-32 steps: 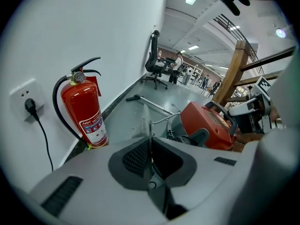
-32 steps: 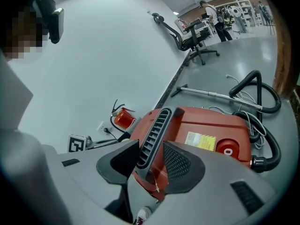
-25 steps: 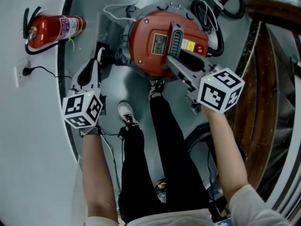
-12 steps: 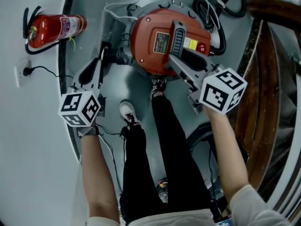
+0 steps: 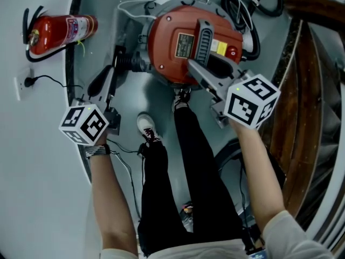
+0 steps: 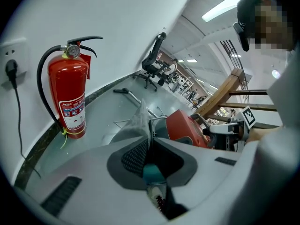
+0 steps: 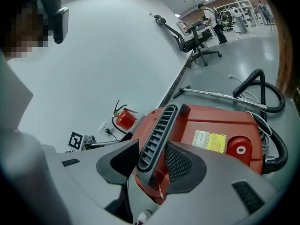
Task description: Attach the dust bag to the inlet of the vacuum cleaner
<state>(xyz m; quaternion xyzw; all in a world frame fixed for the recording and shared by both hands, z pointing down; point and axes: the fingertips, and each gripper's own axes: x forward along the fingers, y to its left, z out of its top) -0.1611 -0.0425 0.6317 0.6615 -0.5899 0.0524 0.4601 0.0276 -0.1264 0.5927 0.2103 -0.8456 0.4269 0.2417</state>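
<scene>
Left tool [image 6: 149, 142] pinches dust bag [image 6: 138, 118] edge: thin fabric may slip before inlet [image 5: 128, 63]. Right tool [image 7: 152, 141] clamps handle [image 7: 159, 121]; vacuum [image 7: 211, 125] may shift.

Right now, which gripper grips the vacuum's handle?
The right gripper: its jaws clamp the grey handle. The left gripper pinches the dust bag instead.

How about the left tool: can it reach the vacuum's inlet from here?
Probably yes. The left tool, shut on the dust bag, sits close beside the black inlet with nothing seen between; the right tool grips the handle on top, clear.
</scene>
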